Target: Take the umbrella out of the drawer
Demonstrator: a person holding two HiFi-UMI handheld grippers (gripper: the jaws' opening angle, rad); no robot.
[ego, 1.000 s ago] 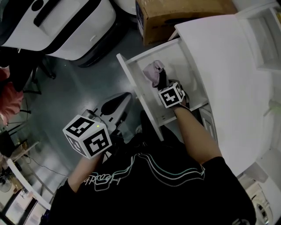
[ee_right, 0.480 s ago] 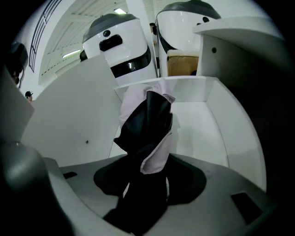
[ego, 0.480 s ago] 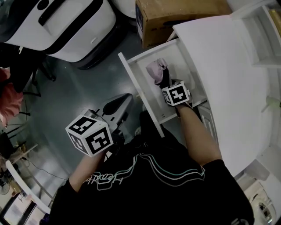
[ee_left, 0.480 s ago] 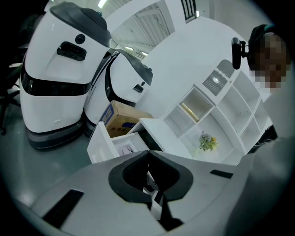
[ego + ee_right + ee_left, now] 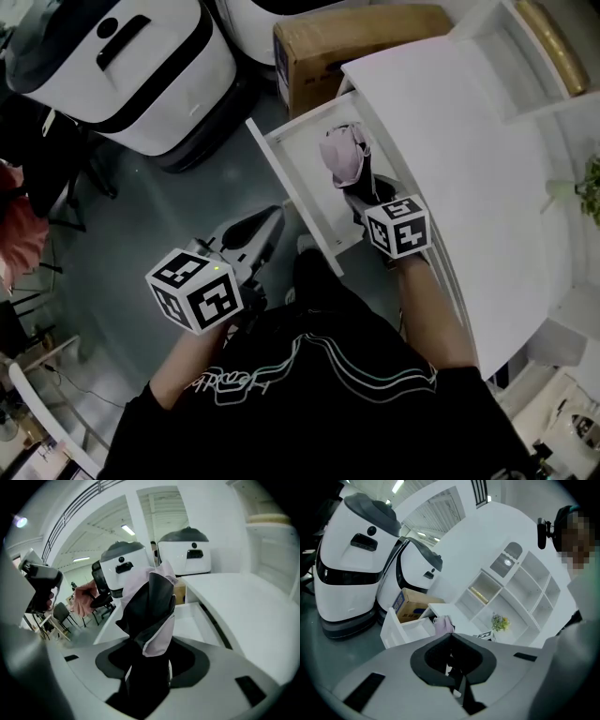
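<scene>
The right gripper (image 5: 360, 193) is lifting a folded pink-and-black fabric umbrella (image 5: 342, 155) out of the open white drawer (image 5: 281, 178), its jaws clamped on the umbrella's black lower end. A second ago the umbrella was lying low inside the drawer with the gripper reaching down over it; now it is standing upright above the drawer's inner floor, its pink top pointing toward the drawer's back. The marker cube on the right gripper has drawn back toward the drawer's front corner, on the side next to the white desk top (image 5: 469, 169).

In the right gripper view the umbrella (image 5: 150, 606) is rising straight from between the jaws of the right gripper (image 5: 147, 667), with the drawer (image 5: 190, 620) beneath and behind it.

The left gripper (image 5: 251, 225) is hovering out in front of the drawer, over the grey floor (image 5: 141, 206), much where it was a second ago. Its own view shows the left gripper (image 5: 452, 670) with its jaws together and nothing between them, facing the drawer (image 5: 401, 627) from well apart. A brown cardboard box (image 5: 366, 37) is sitting just behind the drawer.
</scene>
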